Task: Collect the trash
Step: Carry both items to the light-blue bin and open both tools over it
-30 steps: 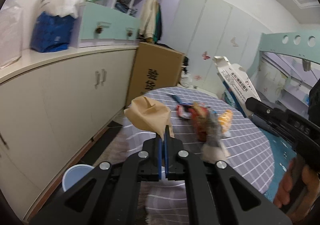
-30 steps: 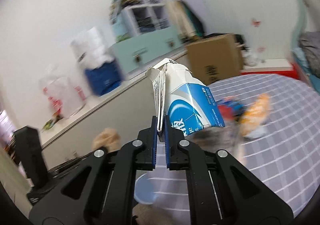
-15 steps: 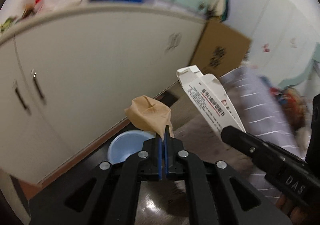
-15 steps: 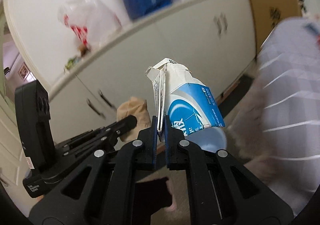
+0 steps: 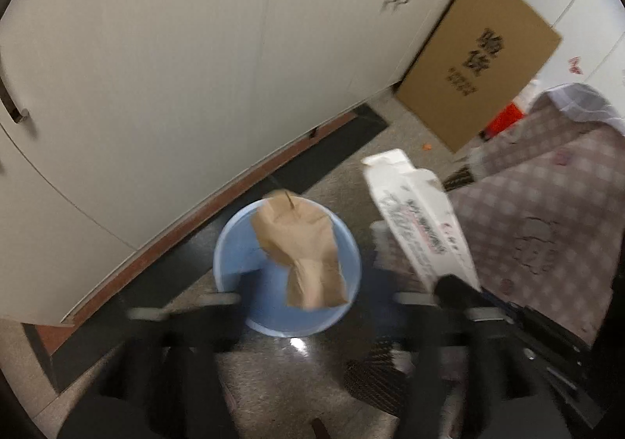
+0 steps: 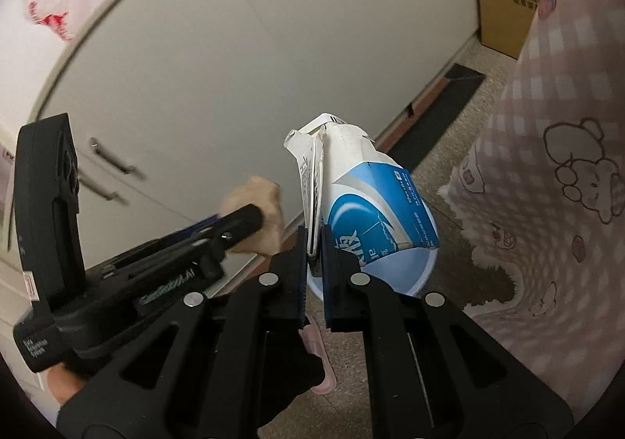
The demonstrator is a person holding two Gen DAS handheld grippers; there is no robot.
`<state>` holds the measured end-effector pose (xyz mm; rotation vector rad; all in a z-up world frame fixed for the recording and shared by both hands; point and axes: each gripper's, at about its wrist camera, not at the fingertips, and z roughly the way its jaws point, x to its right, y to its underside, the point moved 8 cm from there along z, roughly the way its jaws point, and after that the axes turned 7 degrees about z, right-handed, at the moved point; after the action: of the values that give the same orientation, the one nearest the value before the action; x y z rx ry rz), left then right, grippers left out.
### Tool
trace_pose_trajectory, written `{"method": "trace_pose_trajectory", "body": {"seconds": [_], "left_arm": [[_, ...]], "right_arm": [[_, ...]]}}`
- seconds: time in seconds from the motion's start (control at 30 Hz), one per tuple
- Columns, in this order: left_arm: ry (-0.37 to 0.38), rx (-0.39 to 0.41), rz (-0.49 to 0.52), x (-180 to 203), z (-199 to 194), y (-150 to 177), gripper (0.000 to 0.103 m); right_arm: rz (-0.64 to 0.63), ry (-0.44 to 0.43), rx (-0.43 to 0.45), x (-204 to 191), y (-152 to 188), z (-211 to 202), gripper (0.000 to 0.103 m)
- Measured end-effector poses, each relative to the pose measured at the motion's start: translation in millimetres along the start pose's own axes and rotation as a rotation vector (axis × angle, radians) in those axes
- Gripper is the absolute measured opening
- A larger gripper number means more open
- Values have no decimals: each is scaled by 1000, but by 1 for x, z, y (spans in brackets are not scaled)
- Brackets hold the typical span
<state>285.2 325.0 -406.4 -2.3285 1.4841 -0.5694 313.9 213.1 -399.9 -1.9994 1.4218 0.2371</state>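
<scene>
Brown paper [image 5: 300, 243] has dropped free over the blue bin [image 5: 234, 255] as left jaws open; right jaws clamp the carton [image 6: 351, 204].

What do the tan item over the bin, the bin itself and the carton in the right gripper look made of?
Tan item: creased matte kraft paper, likely a bag. Bin: smooth pale-blue plastic, evenly moulded rim. Carton: glossy printed paperboard with a torn, folded top, pinched by the right gripper.

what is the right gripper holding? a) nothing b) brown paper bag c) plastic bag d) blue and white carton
d: the right gripper is shut on the folded top of the blue and white carton, above the blue bin.
</scene>
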Motion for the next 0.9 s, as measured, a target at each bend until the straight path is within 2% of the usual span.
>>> {"method": "trace_pose_trajectory", "body": {"seconds": [0.1, 0.43, 0.7, 0.73, 0.77, 0.8, 0.9], "left_arm": [[-8, -10, 2, -5, 8, 0, 72], [-18, -34, -110, -44, 7, 25, 72], [-45, 5, -168, -72, -15, 25, 72], [-55, 12, -175, -75, -19, 24, 72], [-59, 15, -179, -77, -21, 23, 72], [-63, 19, -184, -79, -24, 23, 72], [-74, 26, -183, -82, -31, 23, 72]], "right_arm": [[14, 3, -11, 4, 2, 8, 7], [11, -5, -63, 2, 14, 33, 7], [0, -43, -35, -18, 4, 38, 10], [2, -53, -25, -20, 0, 40, 22], [4, -44, -26, -20, -1, 42, 48], [12, -30, -19, -19, -4, 43, 62], [-9, -7, 0, -21, -6, 38, 62]]}}
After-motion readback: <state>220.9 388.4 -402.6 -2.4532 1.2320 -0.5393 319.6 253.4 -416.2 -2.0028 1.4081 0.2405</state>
